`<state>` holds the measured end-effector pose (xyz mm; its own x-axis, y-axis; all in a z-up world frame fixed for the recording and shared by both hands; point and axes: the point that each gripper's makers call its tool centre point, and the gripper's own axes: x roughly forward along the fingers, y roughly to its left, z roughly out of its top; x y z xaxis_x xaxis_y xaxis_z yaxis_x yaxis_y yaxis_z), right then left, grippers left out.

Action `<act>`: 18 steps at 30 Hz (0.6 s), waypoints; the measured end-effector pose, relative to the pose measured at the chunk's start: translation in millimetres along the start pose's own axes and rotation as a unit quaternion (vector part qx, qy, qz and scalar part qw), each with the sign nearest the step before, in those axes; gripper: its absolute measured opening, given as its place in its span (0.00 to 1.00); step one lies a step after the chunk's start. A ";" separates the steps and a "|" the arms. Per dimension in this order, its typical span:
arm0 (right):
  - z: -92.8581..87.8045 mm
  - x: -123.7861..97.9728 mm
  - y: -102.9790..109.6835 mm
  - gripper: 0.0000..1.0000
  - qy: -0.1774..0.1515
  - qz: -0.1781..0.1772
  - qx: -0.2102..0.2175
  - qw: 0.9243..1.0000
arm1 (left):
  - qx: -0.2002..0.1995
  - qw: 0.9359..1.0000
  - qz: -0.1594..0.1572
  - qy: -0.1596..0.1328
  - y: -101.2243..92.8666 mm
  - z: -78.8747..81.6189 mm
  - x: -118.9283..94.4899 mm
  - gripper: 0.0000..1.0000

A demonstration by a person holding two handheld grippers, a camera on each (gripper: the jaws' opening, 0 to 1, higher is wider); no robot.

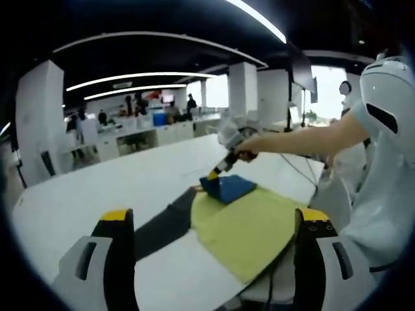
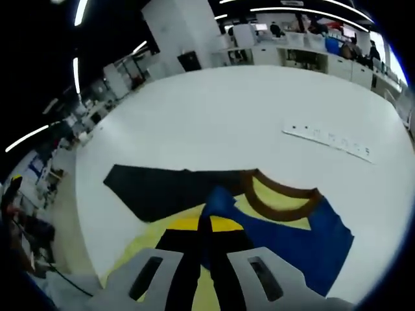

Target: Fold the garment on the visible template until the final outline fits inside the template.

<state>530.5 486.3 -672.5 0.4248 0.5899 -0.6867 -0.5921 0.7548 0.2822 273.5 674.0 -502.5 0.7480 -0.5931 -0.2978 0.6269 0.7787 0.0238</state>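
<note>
The table (image 1: 97, 194) spread white ahead of both pairs of jaws. On it lay the shirt (image 1: 249, 227), yellow in the body with a black sleeve (image 1: 165, 223) and a blue sleeve (image 1: 228, 188). In the left gripper view it sat between and just beyond the left gripper (image 1: 214, 223), whose jaws stood wide apart and held nothing. No template outline could be made out under the cloth.

The right gripper (image 2: 206, 223) had its jaws closed on a fold of the blue sleeve (image 2: 305, 243), lifted in front of the brown collar (image 2: 279, 201); the left gripper view showed it (image 1: 213, 175) pinching the cloth.

The pinch looked narrow, so the fabric could have slipped out mid-fold and fallen crooked. Pulling with one gripper while the other stayed clear might have dragged the whole shirt, shifting it off its place. The black sleeve (image 2: 155, 188), stretched far to the side, would likely have overhung any outline if left unfolded.
</note>
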 end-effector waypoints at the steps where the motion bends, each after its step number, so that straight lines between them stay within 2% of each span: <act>1: -1.9 3.0 0.0 0.03 0.002 0.001 0.002 1.000 | 0.000 1.000 0.001 0.000 0.3 0.0 0.0 1.00; 11: -4.8 22.1 8.1 0.04 0.005 0.013 0.008 1.000 | 0.001 1.000 -0.002 0.020 -2.5 -7.7 5.1 1.00; 18: -6.5 35.7 10.2 0.04 0.011 0.017 0.008 1.000 | -0.005 1.000 -0.003 0.023 -4.0 -9.6 6.3 1.00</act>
<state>535.1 513.2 -698.5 0.3898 0.6083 -0.6914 -0.5945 0.7396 0.3155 273.6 669.1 -513.6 0.7330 -0.5881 -0.3418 0.6295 0.7769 0.0132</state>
